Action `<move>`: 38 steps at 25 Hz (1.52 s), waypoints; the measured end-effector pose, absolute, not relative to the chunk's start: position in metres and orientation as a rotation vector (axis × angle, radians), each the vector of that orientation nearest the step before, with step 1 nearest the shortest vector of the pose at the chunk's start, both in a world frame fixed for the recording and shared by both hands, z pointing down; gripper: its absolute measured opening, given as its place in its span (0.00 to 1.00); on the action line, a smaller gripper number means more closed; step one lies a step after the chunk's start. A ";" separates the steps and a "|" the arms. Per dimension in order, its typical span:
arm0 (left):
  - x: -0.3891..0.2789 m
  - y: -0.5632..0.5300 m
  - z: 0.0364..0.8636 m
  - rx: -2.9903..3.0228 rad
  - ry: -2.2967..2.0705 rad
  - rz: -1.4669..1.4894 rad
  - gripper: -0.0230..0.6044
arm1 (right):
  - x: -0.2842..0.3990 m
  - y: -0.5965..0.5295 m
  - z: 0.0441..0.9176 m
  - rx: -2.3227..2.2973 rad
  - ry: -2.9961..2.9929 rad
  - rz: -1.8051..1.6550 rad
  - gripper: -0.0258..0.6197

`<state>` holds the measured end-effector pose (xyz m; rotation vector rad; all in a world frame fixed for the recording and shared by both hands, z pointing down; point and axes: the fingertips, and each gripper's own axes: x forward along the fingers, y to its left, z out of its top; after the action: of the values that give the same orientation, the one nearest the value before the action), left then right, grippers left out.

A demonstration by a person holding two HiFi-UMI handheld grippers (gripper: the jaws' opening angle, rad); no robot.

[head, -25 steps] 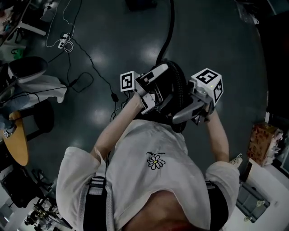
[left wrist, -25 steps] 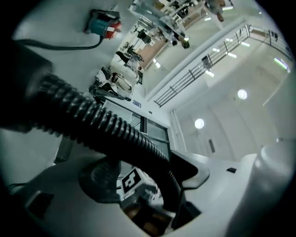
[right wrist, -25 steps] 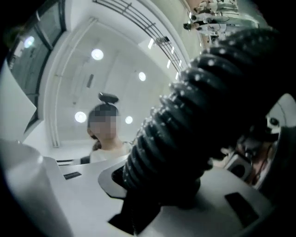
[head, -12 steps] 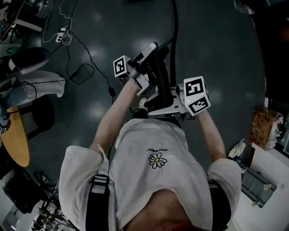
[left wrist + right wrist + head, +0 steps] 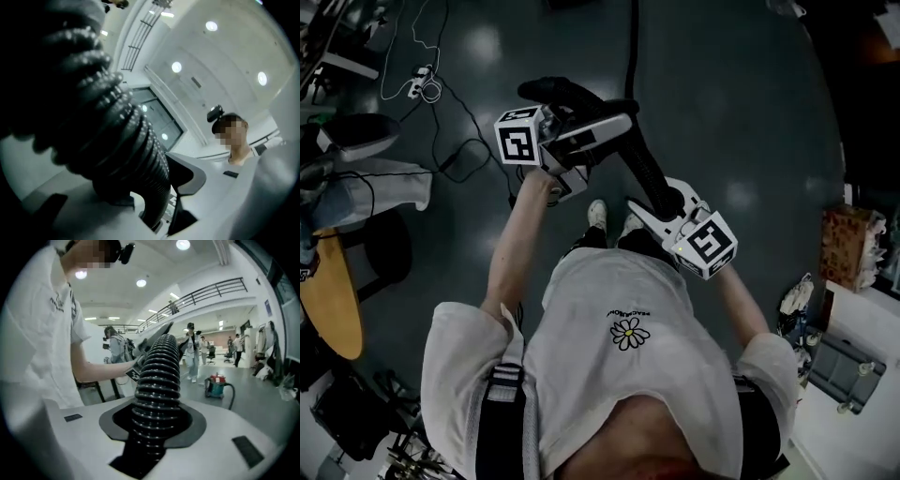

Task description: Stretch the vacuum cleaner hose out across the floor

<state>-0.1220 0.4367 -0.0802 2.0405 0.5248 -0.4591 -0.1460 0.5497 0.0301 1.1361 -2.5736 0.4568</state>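
Observation:
The black ribbed vacuum hose runs between my two grippers, held up above the floor. My left gripper is far from my body and has the hose between its jaws. They are closing, and a thin gap still shows beside one pad. Closer to my body, my right gripper is shut on the hose, which rises straight out of its pads. A further stretch of hose leads away across the floor. The red and teal vacuum cleaner stands on the floor behind.
Cables and a power strip lie on the dark floor at upper left. A chair and an orange round table stand at the left. A patterned box is at the right. Several people stand in the hall.
My grippers have drawn apart. The left one has gone up and left, away from my body; the right one has dropped back toward me. A longer stretch of hose now spans them.

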 end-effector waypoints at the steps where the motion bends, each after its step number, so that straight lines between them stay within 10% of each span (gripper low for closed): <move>1: -0.124 0.450 -0.080 2.099 0.551 -0.414 0.36 | -0.142 0.556 0.032 1.202 -2.548 0.425 0.27; 18: -0.099 0.596 -0.066 2.371 0.437 -0.195 0.31 | -0.059 0.624 0.083 1.281 -1.860 0.105 0.27; 33: -0.093 0.507 -0.097 2.244 0.114 -0.387 0.32 | -0.047 0.602 -0.010 1.652 -1.884 -0.365 0.31; 38: -0.106 0.473 -0.086 2.266 -0.071 -0.368 0.32 | -0.026 0.617 -0.065 1.885 -2.455 0.103 0.31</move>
<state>-0.1064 0.4732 -0.0856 2.2662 -0.0710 -0.3679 -0.0259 0.6170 -0.0651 1.8846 -2.4547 0.1034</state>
